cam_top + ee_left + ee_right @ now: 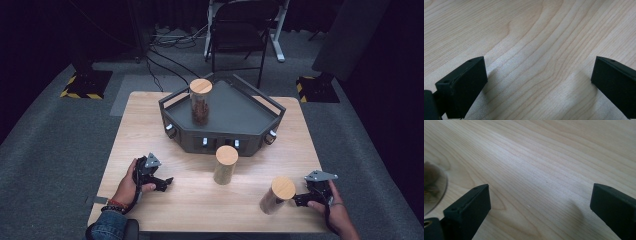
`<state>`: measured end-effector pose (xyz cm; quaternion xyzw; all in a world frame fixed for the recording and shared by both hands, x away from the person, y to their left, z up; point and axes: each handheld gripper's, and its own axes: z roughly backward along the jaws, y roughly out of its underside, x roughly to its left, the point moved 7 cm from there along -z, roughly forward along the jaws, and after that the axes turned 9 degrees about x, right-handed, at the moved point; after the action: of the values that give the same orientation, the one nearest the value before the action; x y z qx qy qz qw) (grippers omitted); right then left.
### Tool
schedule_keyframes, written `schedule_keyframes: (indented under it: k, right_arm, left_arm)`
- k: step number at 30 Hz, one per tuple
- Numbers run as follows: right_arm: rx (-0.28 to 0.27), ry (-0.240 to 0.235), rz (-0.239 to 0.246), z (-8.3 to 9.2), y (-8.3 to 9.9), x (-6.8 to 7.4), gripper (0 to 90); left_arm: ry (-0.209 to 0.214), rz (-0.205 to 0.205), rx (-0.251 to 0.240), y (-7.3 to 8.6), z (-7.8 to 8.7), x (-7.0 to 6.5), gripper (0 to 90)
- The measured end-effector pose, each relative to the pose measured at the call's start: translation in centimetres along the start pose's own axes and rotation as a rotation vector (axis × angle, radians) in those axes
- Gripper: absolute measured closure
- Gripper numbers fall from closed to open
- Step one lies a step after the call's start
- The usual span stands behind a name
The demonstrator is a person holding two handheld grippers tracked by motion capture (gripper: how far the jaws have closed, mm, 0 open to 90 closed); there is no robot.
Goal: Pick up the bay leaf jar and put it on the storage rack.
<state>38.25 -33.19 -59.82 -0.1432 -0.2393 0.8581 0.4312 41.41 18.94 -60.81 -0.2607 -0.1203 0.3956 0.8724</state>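
The tabletop [200,200] is brightly and evenly lit from above against a dark, dim room. In both gripper views the wood grain is sharp, with soft shadows beside the jaws.

Right hand-held gripper [298,200] beside (perhaps touching) jar [277,195]

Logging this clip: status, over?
Both grippers open, left and right empty over table. Nearest jar stands beside the right gripper, untouched. Nothing in the way.

Pale wood-grain table [200,200], tan-lidded jars [226,165], dark grey tray [225,112], black jaws.
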Motion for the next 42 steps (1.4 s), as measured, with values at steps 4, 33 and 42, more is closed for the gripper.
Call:
schedule_keyframes:
  k: [4, 33, 42]
  right_arm:
    - [-0.011, 0.009, 0.034, 1.7, -0.3, 0.3, 3.5]
    - [-0.049, -0.128, 0.235, 8.7, -1.7, 5.2, 2.6]
    - [-0.105, -0.168, 0.262, 10.4, -2.7, 7.1, 2.5]
  left_arm:
    - [0.0, 0.001, 0.0, 0.0, 0.0, 0.0, 0.1]
    - [0.0, 0.001, -0.001, 0.0, 0.0, 0.0, 0.0]
    - [0.001, 0.0, -0.002, 0.0, 0.0, 0.0, 0.0]
